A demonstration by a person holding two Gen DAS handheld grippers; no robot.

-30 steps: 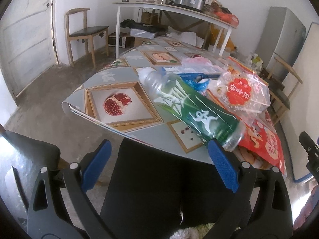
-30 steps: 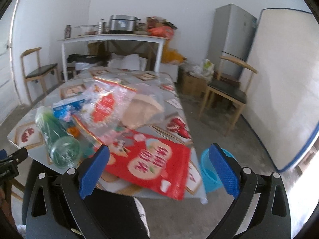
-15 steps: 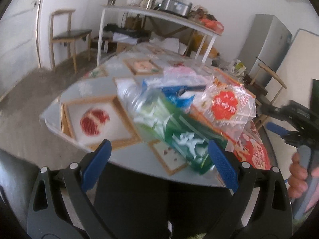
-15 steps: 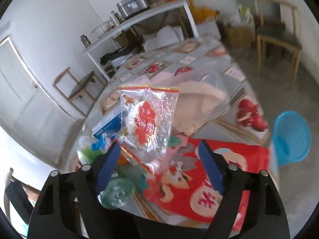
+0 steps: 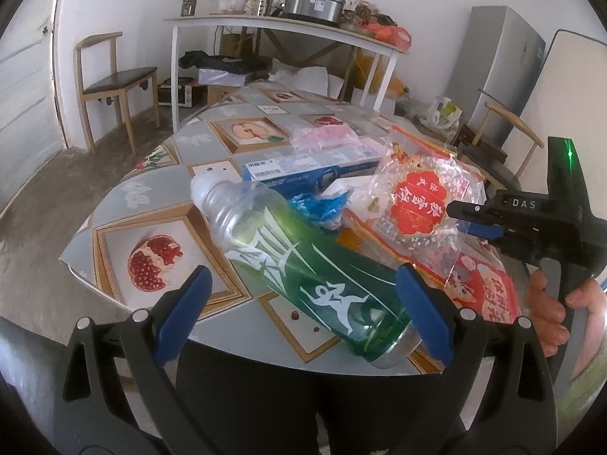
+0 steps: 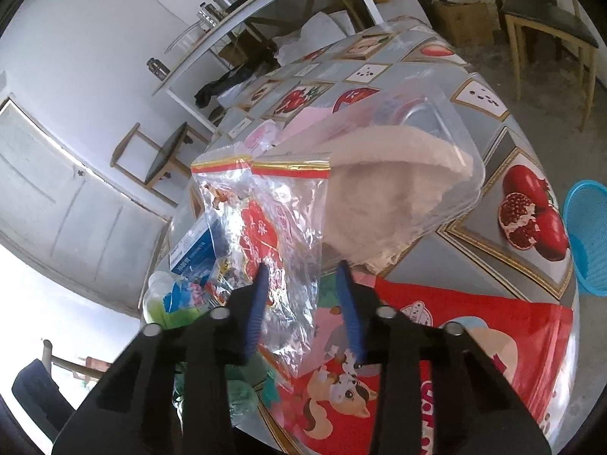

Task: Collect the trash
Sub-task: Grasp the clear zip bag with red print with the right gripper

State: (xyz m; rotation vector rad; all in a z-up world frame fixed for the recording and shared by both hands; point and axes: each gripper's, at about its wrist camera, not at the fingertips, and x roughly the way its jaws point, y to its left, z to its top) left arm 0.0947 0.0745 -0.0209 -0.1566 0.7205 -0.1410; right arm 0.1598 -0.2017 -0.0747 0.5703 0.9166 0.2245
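A green plastic bottle (image 5: 303,269) lies on its side at the table's near edge, between the wide-open fingers of my left gripper (image 5: 301,303), which touches nothing. A clear zip bag with a red label (image 5: 417,204) stands propped behind it. In the right wrist view my right gripper (image 6: 303,292) has its jaws partly closed around that clear bag (image 6: 280,227); whether they pinch it I cannot tell. The right gripper also shows in the left wrist view (image 5: 474,216). A red printed bag (image 6: 455,341), a blue carton (image 5: 311,168) and a blue wrapper (image 5: 322,204) lie nearby.
A clear bag holding something beige and fluffy (image 6: 390,174) lies mid-table. A blue basket (image 6: 588,235) stands on the floor right of the table (image 5: 159,197). A white shelf table (image 5: 284,26), chairs (image 5: 110,79) and a fridge (image 5: 500,68) stand beyond.
My right gripper has swung in over the table and narrowed its jaws around the clear red-label bag. My left gripper stayed open around the bottle.
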